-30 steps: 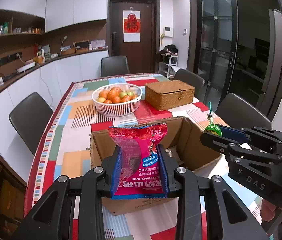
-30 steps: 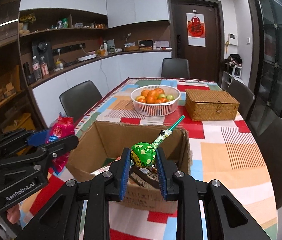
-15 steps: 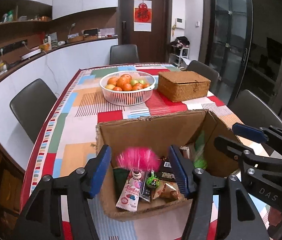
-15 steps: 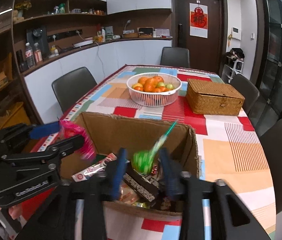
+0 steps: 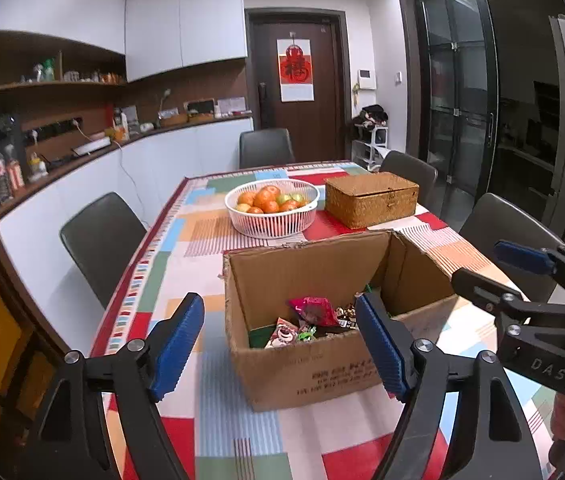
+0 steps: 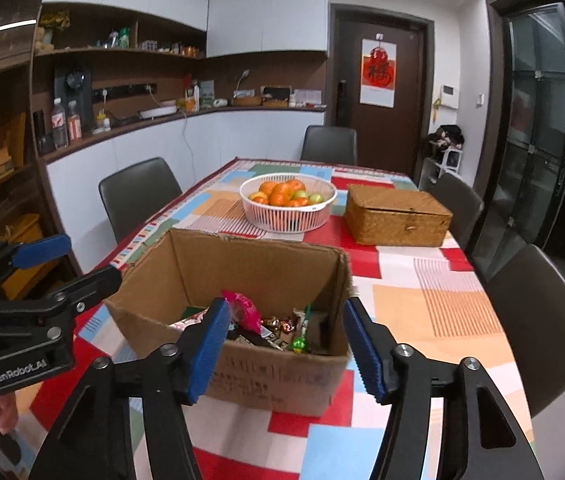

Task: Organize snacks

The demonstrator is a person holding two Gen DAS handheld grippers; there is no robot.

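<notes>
Both drops done: left gripper [image 5: 280,344] and right gripper [image 6: 284,350] now spread wide, empty; red packet [image 5: 314,310] and lollipop [image 6: 298,344] landed in cardboard box [image 5: 306,368], lower centre

An open brown cardboard box [image 5: 314,372] stands upright on the bench, its flaps up and printed lettering on its near side. Inside lies a jumble of snacks: a crumpled red-pink packet [image 5: 313,310] on top, a pink bear-printed wrapper [image 5: 282,333] beside it, and a green lollipop [image 6: 298,345] with its stick slanting upward.
</notes>
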